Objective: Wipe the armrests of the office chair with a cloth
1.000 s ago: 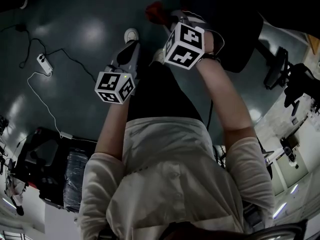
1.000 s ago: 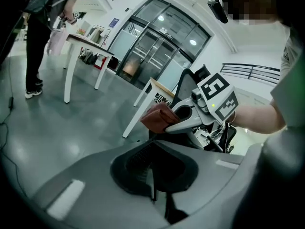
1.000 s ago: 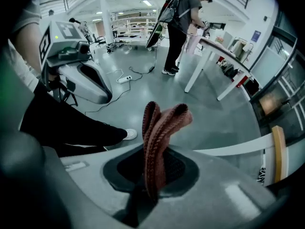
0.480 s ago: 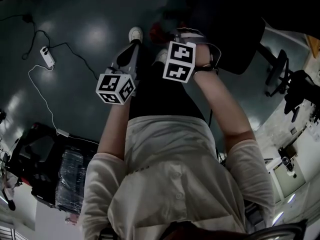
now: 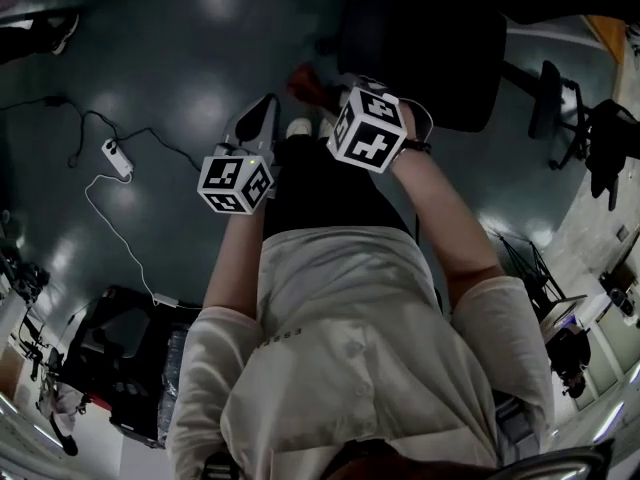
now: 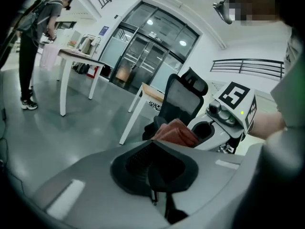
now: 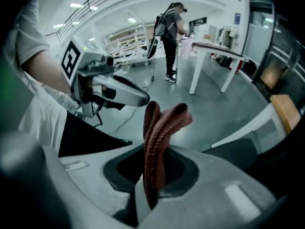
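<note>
My right gripper (image 7: pixel 148 199) is shut on a folded red-brown cloth (image 7: pixel 159 137), which stands up out of its jaws. In the head view the cloth (image 5: pixel 303 76) shows as a red patch ahead of the right gripper (image 5: pixel 322 93), close to the dark office chair (image 5: pixel 430 58). In the left gripper view the same black mesh chair (image 6: pixel 183 99), with a headrest, stands behind the cloth (image 6: pixel 174 131). I cannot make out its armrests. My left gripper (image 6: pixel 152 197) is shut on nothing, held left of the right one (image 5: pixel 265 110); both are in the air, touching nothing.
A white power strip (image 5: pixel 117 158) and its cable lie on the dark floor to the left. More black chairs (image 5: pixel 585 133) stand at the right. Black equipment (image 5: pixel 110 358) sits at the lower left. A person (image 7: pixel 169 37) stands by a white table (image 7: pixel 214 46).
The head view has shifted, and the chair now sits higher and nearer the centre. The right gripper has turned a little, cloth still clamped. The left gripper has barely moved.
</note>
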Tool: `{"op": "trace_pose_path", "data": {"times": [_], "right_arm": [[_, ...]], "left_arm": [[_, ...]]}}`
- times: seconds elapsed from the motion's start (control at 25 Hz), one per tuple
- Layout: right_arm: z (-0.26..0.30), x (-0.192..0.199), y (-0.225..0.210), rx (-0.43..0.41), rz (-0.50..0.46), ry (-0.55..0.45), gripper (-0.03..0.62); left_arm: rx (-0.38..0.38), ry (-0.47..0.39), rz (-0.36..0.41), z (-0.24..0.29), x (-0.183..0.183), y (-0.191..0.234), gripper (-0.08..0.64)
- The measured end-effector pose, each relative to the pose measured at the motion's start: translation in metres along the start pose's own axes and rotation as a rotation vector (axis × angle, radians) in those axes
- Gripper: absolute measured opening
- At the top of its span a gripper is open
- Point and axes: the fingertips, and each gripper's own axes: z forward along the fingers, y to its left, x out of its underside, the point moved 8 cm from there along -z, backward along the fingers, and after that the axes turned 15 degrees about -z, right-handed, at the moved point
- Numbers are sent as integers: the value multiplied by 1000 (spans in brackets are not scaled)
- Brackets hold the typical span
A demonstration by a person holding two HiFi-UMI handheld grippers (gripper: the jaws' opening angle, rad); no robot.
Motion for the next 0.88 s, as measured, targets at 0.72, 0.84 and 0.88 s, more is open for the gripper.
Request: {"op": "trace_pose_path", "data": {"times": [0.72,0.84,0.88], "right_arm": [[-183,215,95,782,943,-327,48],[-195,263,133,820,1075,-365,48],[-198,280,144,831,1107,-373,48]], "left_arm": [[408,283,318,75,31,-165,15],[416,328,342,86,63,-196,15],[415,334,343,90,74,-207,15]]}}
